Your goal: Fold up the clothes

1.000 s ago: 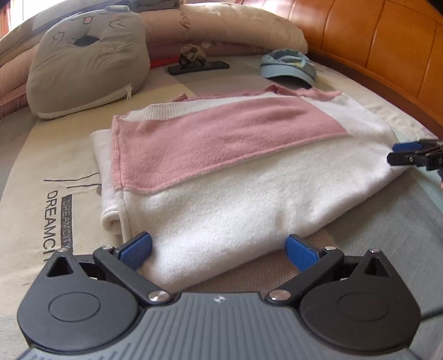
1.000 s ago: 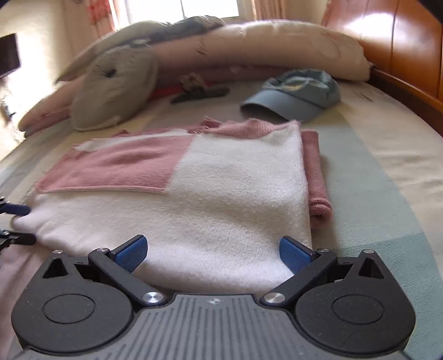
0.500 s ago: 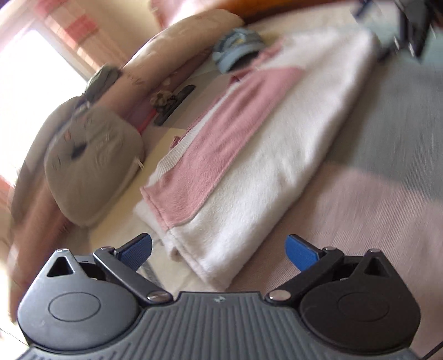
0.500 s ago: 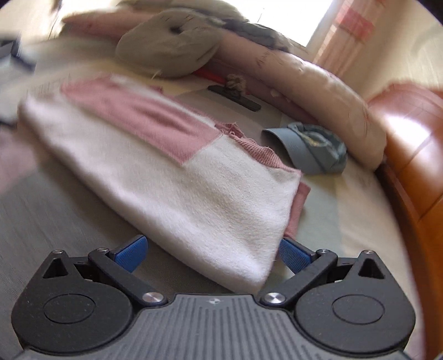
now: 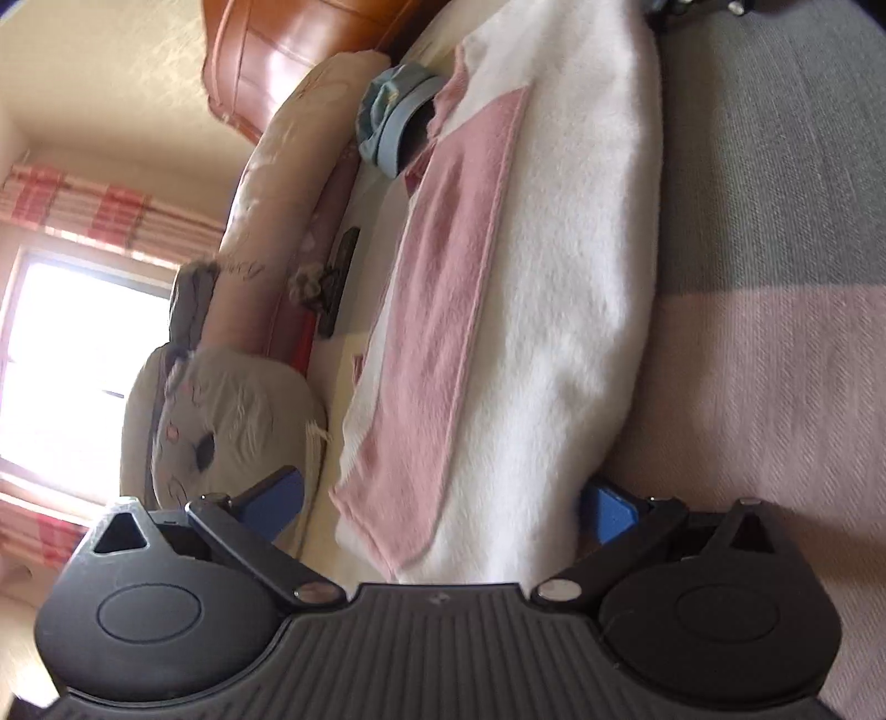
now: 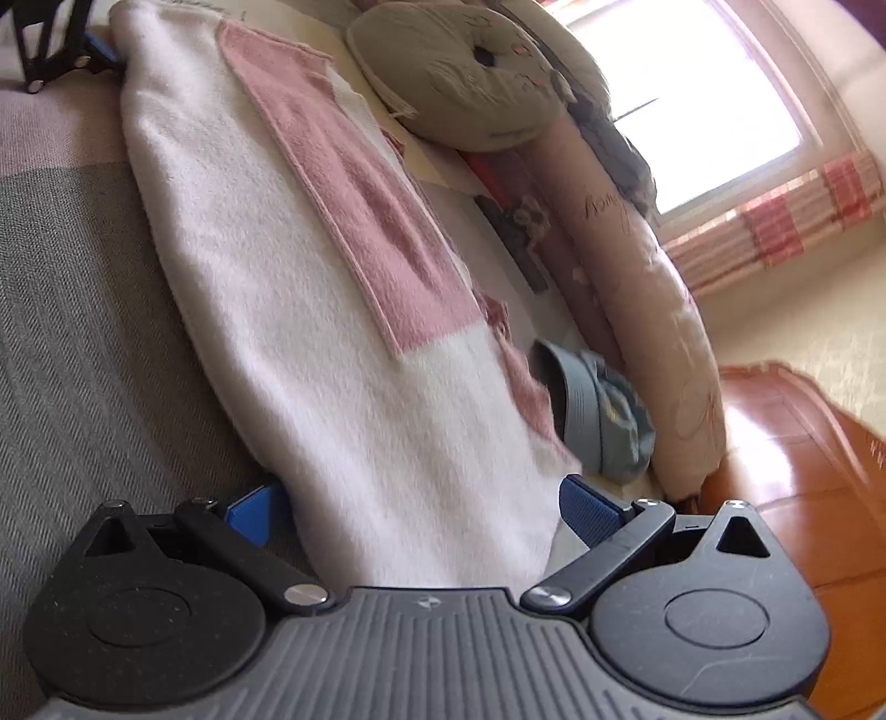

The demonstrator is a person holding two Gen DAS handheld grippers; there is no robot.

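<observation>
**Both grippers rolled onto their sides at the sweater's two ends**

Since a second ago both grippers have turned about a quarter turn, so the bed now runs up and down in each view instead of lying level.

At the left gripper (image 5: 443, 507) the blue pads stand wide apart, with one short end of the folded sweater (image 5: 554, 288) lying between them; they are not pressed onto it. The right gripper (image 6: 418, 509) is spread the same way around the opposite end of the sweater (image 6: 310, 310), pads clear of the cloth on both sides.

That white sweater, with its pink panel on top, lies folded in a long band on the striped grey and pink bedspread (image 5: 775, 232). Just beyond it sits a blue cap (image 6: 601, 421), near a long pale bolster (image 6: 659, 310). A grey cat-face cushion (image 5: 221, 421) leans against the bolster, under the bright window (image 6: 698, 83). An orange wooden headboard (image 5: 288, 44) stands behind.
</observation>
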